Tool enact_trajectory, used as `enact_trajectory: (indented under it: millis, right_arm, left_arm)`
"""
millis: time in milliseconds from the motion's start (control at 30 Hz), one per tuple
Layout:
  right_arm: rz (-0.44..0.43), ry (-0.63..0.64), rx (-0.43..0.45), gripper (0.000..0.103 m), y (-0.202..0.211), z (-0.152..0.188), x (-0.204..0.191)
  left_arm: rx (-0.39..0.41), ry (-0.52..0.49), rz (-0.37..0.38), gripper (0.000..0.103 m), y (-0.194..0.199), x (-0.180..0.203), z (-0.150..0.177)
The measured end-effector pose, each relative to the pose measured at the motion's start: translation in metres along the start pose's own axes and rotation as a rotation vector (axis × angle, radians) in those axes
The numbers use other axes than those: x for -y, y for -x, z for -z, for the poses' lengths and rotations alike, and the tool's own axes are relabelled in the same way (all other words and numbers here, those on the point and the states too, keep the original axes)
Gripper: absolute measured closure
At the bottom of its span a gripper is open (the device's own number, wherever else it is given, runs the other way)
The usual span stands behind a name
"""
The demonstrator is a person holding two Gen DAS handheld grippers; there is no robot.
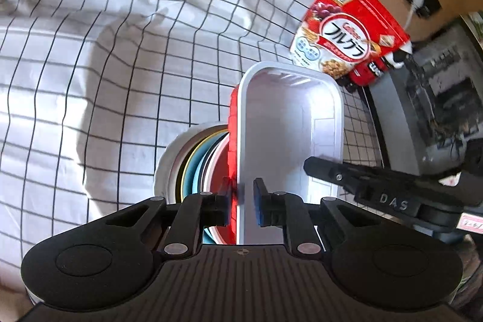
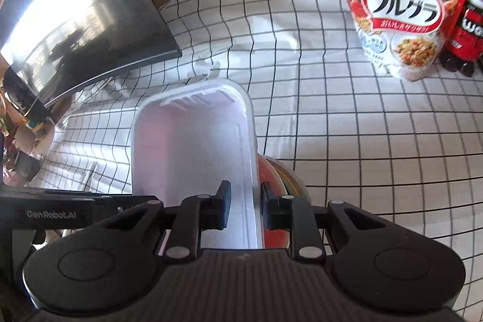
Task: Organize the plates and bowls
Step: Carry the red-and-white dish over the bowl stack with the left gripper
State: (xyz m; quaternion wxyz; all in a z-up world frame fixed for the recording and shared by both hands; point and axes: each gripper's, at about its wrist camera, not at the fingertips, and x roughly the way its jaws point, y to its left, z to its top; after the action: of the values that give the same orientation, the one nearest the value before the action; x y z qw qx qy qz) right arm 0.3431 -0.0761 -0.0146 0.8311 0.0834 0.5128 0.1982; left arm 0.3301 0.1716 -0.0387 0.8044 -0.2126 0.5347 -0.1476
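A white rectangular tray (image 1: 286,125) fills the middle of both wrist views (image 2: 193,141). A red tray (image 1: 233,116) lies against its left outer side. My left gripper (image 1: 243,198) is shut on the white tray's left rim, the red edge caught with it. My right gripper (image 2: 246,198) is shut on the right rim. Under the trays sits a stack of coloured plates (image 1: 193,159) inside a white bowl (image 1: 164,168), and the stack also shows at the right rim (image 2: 283,177). The trays hide most of the stack.
A white cloth with a black grid (image 1: 90,80) covers the table. A red cereal bag (image 2: 401,11) and a dark bottle with a red label (image 2: 471,29) stand at the back right. A black screen (image 2: 75,29) stands at the back left.
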Motion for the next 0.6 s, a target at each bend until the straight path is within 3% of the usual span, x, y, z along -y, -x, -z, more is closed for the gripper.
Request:
enact_trajectory:
  millis: [300, 600]
  right_arm:
    - [-0.046, -0.005, -0.014, 0.082, 0.011, -0.006, 0.007]
    - [-0.099, 0.008, 0.007, 0.081, 0.044, -0.002, 0.012]
  left_arm:
    - [0.035, 0.033, 0.003, 0.087, 0.015, 0.016, 0.001]
    - [0.060, -0.044, 0.020, 0.086, 0.041, 0.039, 0.005]
